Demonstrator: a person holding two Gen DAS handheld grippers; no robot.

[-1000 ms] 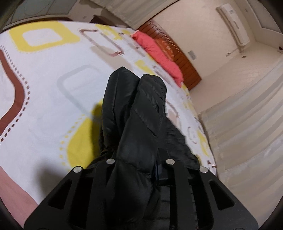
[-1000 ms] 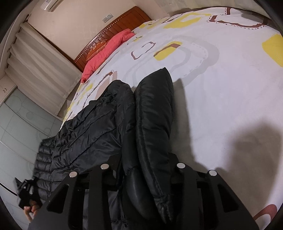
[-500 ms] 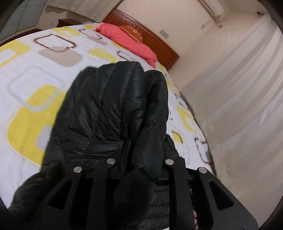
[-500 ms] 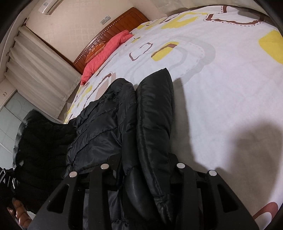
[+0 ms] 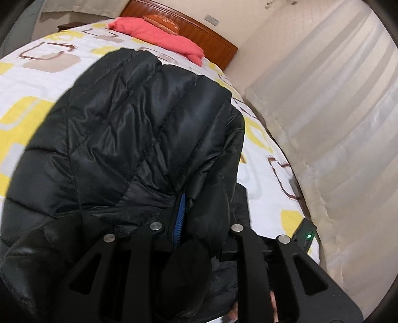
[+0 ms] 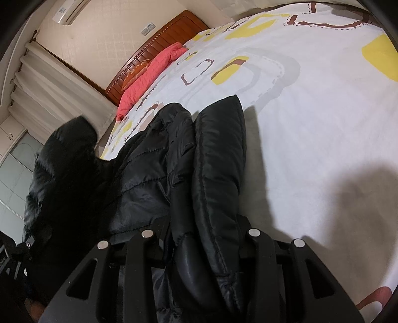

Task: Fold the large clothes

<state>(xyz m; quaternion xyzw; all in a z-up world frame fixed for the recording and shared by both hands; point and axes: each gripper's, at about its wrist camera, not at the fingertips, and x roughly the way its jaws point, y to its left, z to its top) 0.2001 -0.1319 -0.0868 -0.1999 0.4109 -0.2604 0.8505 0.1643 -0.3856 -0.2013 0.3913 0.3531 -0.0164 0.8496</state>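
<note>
We are holding a black quilted puffer jacket at two places, and it lies partly on the bed and partly lifted in front of us. In the left wrist view a broad quilted panel of it rises straight ahead of the left gripper, filling most of that view; the padded fabric is bunched between the two jaws, which stand narrow and pinch it, with a strip of blue edging showing just inside the left jaw. In the right wrist view the right gripper is clamped on a thick padded fold that runs forward from between its jaws and rests on the bedsheet, with a second quilted section lying just to the left of that fold and touching it. Further left of the right gripper, a lifted dark mass of the same jacket hangs blurred, above the bed's edge. Beyond the jacket, ahead of both grippers, the white sheet with yellow and brown rounded squares spreads out, and a coral-red pillow lies against the wooden headboard at the far end. To the right of the left gripper, pale curtains hang along the side of the bed, and a small black device with a green light sits near that gripper's right jaw. An air conditioner is mounted high on the wall, up and left of the right gripper.
</note>
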